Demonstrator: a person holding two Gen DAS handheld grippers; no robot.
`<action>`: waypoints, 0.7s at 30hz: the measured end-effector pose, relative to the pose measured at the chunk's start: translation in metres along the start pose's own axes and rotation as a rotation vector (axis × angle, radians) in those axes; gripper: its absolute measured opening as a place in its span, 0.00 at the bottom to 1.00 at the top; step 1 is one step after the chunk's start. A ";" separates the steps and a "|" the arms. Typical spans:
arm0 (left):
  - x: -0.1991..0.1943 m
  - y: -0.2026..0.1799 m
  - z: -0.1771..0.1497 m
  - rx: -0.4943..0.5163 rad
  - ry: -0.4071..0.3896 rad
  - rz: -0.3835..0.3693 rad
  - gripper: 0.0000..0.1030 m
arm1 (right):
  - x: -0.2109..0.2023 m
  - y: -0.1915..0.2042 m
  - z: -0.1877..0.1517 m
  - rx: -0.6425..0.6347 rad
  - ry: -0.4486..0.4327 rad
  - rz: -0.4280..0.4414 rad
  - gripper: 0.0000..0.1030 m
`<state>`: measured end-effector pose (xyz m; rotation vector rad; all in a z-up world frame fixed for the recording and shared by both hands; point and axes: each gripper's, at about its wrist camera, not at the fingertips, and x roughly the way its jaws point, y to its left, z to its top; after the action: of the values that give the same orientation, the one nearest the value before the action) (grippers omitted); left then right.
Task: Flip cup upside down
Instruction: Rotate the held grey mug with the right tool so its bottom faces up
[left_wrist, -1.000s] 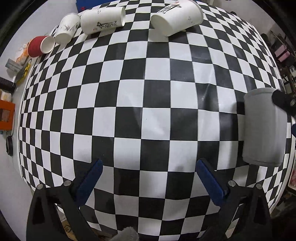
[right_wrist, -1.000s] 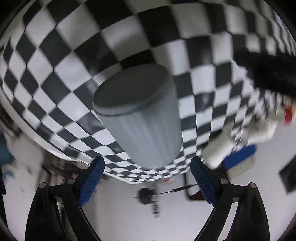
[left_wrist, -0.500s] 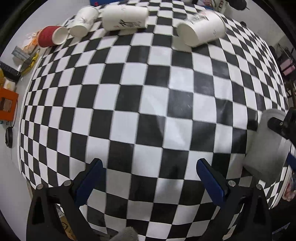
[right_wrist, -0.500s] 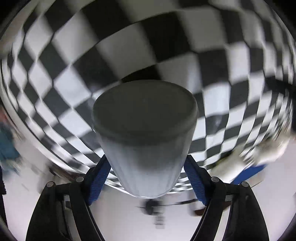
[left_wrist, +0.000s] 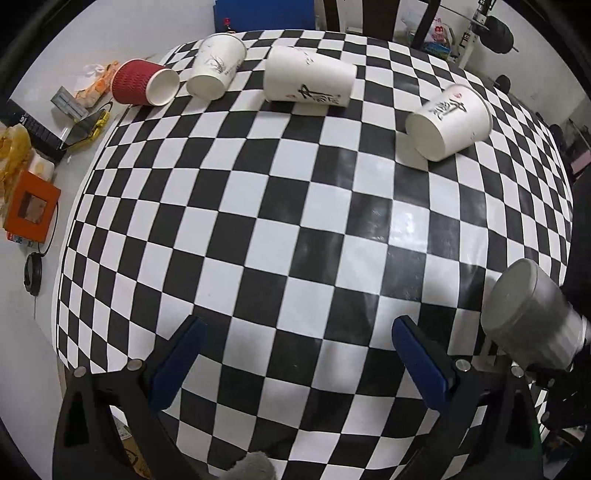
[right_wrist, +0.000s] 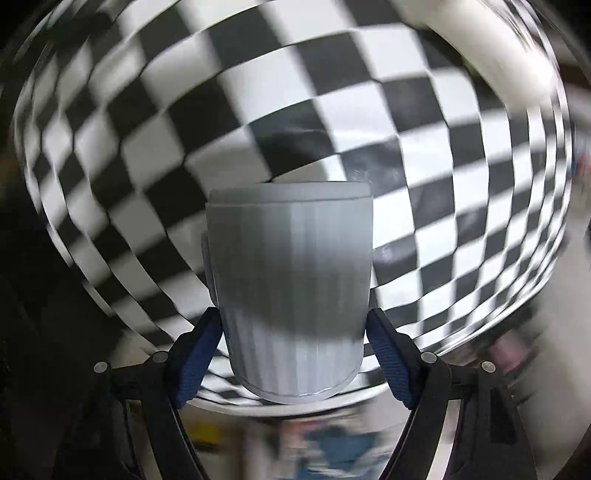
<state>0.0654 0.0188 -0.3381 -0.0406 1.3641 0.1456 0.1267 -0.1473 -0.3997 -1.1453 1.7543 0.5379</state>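
Up off the checkered desk (left_wrist: 295, 229) comes the ribbed grey plastic cup (right_wrist: 291, 295), now clamped sideways low on its wall by my right fingers (right_wrist: 201, 354) for turning over, while my left gripper (left_wrist: 295, 365) hangs wide open, empty.

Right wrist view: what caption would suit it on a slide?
Right gripper clamps a ribbed grey cup above the blurred checkered table.

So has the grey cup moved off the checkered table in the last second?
Yes. The grey cup, earlier standing free on the checkered table, now sits clamped in the right gripper, tilted above the table's near-right edge.
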 end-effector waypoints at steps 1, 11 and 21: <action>0.001 0.001 0.001 0.000 -0.001 -0.001 1.00 | -0.001 -0.007 0.004 0.041 -0.003 0.035 0.79; 0.003 -0.009 -0.005 0.026 0.010 -0.006 1.00 | 0.015 -0.024 -0.002 0.293 0.001 0.238 0.79; 0.008 -0.010 -0.005 0.020 0.021 -0.054 1.00 | 0.003 -0.034 0.002 0.328 0.029 0.256 0.94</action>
<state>0.0638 0.0091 -0.3471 -0.0625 1.3839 0.0863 0.1568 -0.1632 -0.3991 -0.7090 1.9426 0.3657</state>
